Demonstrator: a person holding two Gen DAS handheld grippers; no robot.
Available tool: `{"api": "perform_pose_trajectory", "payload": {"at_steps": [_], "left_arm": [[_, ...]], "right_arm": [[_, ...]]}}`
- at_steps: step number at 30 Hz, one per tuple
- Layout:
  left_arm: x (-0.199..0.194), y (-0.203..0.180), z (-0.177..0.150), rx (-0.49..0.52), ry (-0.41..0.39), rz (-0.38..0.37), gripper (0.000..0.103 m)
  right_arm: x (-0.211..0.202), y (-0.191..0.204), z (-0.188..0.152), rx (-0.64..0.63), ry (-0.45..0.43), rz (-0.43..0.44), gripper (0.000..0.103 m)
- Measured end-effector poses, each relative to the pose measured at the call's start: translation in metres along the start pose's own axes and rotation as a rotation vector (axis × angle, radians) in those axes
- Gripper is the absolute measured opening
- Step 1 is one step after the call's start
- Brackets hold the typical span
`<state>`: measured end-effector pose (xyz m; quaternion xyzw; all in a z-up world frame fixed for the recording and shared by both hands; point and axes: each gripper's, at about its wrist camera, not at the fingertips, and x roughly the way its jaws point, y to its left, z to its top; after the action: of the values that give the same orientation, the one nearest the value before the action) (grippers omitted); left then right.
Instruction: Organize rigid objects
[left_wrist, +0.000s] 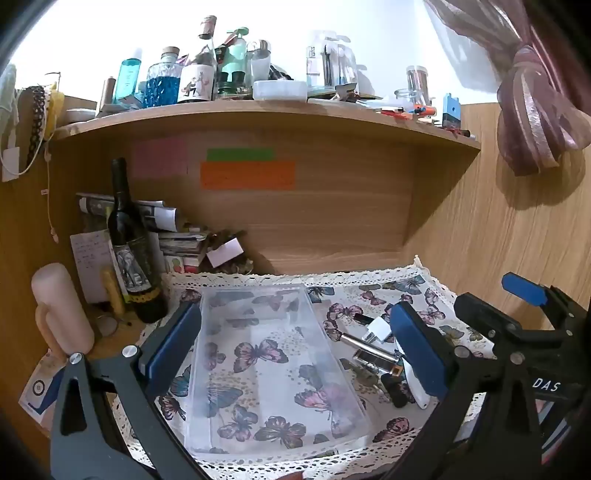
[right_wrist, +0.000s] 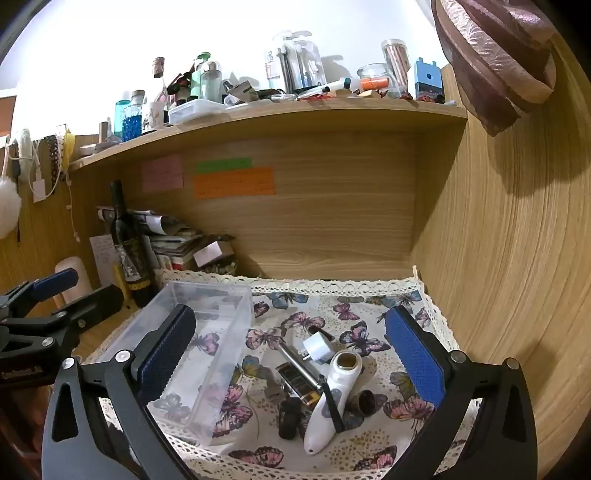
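Observation:
A clear plastic box (left_wrist: 273, 365) (right_wrist: 207, 332) lies empty on a butterfly-print cloth (right_wrist: 332, 306). My left gripper (left_wrist: 295, 354) hovers open over the box. To the right of the box lies a small pile: a white pen-shaped device (right_wrist: 332, 398) (left_wrist: 415, 384), a white plug adapter (right_wrist: 318, 347) (left_wrist: 377, 329), a metal rod (right_wrist: 297, 363), a dark striped lighter (right_wrist: 295, 380), a small dark bottle (right_wrist: 289, 419) and a dark cap (right_wrist: 365, 402). My right gripper (right_wrist: 291, 354) hovers open above this pile, touching nothing.
A dark wine bottle (left_wrist: 133, 251), stacked papers (left_wrist: 162, 221) and a pink mug (left_wrist: 61, 306) stand at the left. A cluttered wooden shelf (left_wrist: 258, 110) hangs overhead. A wooden wall (right_wrist: 517, 258) closes the right side. The left gripper (right_wrist: 40, 306) shows at the right wrist view's left edge.

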<state>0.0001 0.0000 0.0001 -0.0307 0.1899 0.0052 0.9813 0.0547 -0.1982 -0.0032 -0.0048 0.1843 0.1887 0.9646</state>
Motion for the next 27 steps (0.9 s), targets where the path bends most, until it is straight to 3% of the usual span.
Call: {"api": "perform_pose_trajectory", "payload": {"at_steps": [7, 12, 27], "left_arm": [[-0.0021, -0.0024, -0.001, 0.001, -0.047, -0.002, 0.103], [-0.0025, -0.0024, 0.0003, -0.009, -0.039, -0.035, 0.103], [-0.0053, -0.0045, 0.0017, 0.003, -0.056, -0.022, 0.103]], "right_arm": [[-0.001, -0.0003, 0.0002, 0.005, -0.012, 0.002, 0.103], [-0.0006, -0.0021, -0.0007, 0.001, -0.015, 0.0, 0.103], [-0.0027, 0.0014, 0.0012, -0.005, -0.027, 0.004, 0.103]]}}
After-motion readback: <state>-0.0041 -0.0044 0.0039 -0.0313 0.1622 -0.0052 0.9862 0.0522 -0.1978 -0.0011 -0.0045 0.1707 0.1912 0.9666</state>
